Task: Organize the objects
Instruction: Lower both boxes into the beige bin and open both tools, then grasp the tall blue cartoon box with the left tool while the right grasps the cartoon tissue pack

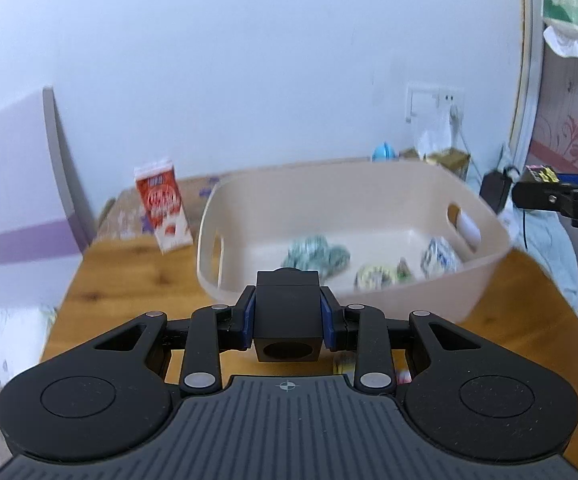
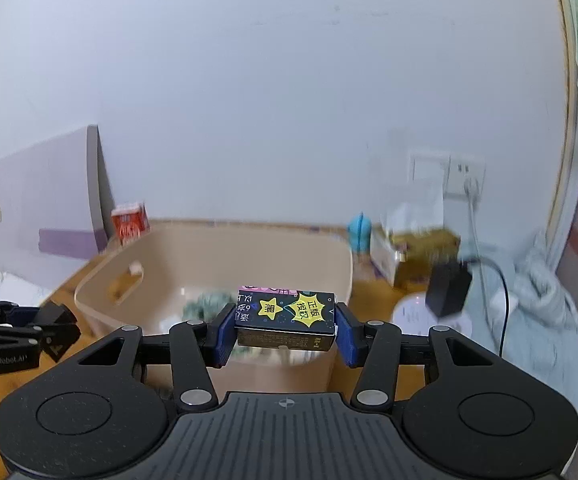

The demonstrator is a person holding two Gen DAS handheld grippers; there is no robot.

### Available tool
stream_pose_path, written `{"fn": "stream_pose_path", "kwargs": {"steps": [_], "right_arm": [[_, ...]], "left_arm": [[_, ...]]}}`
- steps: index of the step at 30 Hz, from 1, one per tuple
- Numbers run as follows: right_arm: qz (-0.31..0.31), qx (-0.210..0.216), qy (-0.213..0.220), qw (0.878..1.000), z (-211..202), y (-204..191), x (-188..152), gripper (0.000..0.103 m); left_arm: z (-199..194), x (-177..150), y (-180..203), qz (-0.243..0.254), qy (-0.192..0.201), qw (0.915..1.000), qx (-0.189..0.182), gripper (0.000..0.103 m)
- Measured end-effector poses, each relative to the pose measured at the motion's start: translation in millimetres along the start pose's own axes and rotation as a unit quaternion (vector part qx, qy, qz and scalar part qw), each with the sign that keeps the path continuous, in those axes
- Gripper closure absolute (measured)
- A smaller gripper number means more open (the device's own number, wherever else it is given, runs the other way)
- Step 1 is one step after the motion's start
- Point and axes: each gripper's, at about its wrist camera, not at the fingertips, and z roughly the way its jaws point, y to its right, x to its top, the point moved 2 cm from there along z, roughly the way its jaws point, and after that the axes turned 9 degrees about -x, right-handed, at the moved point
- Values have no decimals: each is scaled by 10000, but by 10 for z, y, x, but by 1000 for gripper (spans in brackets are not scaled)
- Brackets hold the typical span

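Both claws hover loaded beside the beige basket (image 1: 485,280), left gripper (image 1: 287,320) clamping a black cube (image 1: 287,312), right gripper (image 2: 285,332) pinching a starred box (image 2: 287,312), apparently ready to drop them inside.

A black cube (image 1: 287,316) with a round hole sits clamped level before the beige bin (image 1: 485,268). A dark box with yellow star labels (image 2: 286,319) is held level near the bin's rim.

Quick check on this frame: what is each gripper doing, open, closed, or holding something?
Left gripper: closed on a black block.
Right gripper: closed on a small dark box with yellow stars.
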Motion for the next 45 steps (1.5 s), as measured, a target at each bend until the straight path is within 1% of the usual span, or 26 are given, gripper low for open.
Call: {"fn": "stream_pose_path", "kwargs": {"steps": [4,7,11,14,16,19,20,21,23,25,28,32,34,38,40,42,45], "right_arm": [[-99,-16,225,9997,102,-58,234,55],[-234,6,169,9996,261,-145,338,55],[-517,-50,5,9986,507,-255,358,55],[-549,-5,-229,9982,693,-289,325,55],[-572,7,-363,9977,813,-289,286,55],[-604,9,-550,9967,961,-291,199,53],[-608,41,-646,9961,1000,-288,171,45],[-578,60,-713,9958,1031,-277,146,44],[-560,108,-769,9954,1042,-253,89,37],[-586,39,-698,9958,1003,-228,65,34],[-455,68,-588,9972,879,-162,58,27],[-353,108,-462,9982,656,-86,11,19],[-384,127,-419,9983,529,-74,-42,11],[-474,202,-393,9979,295,-76,-169,3],[-547,283,-432,9972,214,-91,-247,0],[-623,334,-493,9963,161,-116,-336,0],[-713,374,-617,9948,131,-149,-476,0]], "left_arm": [[147,268,104,214,156,9996,23,71],[365,391,172,246,89,9996,60,71],[701,430,239,222,-173,9996,9,71],[949,397,248,200,-474,9987,-31,71],[1068,355,222,128,-626,9979,-67,71],[1159,287,183,114,-740,9972,-46,71],[1146,275,184,148,-724,9973,-29,68],[1129,275,177,183,-708,9973,-27,64],[1069,288,161,146,-666,9977,-11,36],[945,300,144,119,-487,9987,-18,28],[769,308,152,171,-409,9990,-44,26],[530,228,173,272,-354,9990,-35,20],[432,154,189,373,-389,9985,-31,20],[261,-13,210,460,-477,9978,-14,20],[194,-102,223,461,-489,9977,3,20],[145,-192,245,473,-508,9976,3,20],[138,-332,271,451,-655,9968,-28,20]]}}
